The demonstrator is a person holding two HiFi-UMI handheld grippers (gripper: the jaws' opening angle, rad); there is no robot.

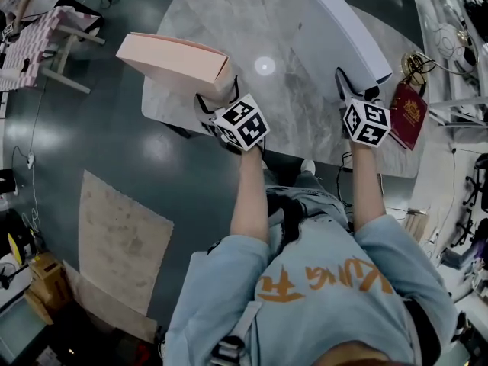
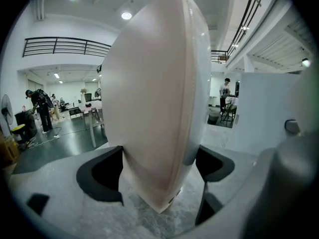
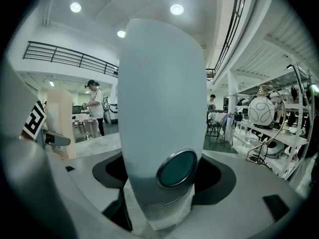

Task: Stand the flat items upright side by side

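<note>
Two grippers, the left gripper (image 1: 216,100) and the right gripper (image 1: 355,90); two marker cubes, the left cube (image 1: 242,123) and the right cube (image 1: 367,122); three flat items: one pink box (image 1: 174,61), one white box (image 1: 347,33), one dark red booklet (image 1: 409,115); one marble surface (image 1: 229,14); one person (image 1: 328,296) in a pale blue top, two forearms showing; one pale mat (image 1: 122,242) on the floor; two bystanders in the left gripper view, one bystander (image 2: 39,108) at the left, the other bystander (image 2: 225,91) at the right.

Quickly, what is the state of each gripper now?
Left gripper: jaws wide around the pink box; whether they press it cannot be told.
Right gripper: closed on the white box.
</note>
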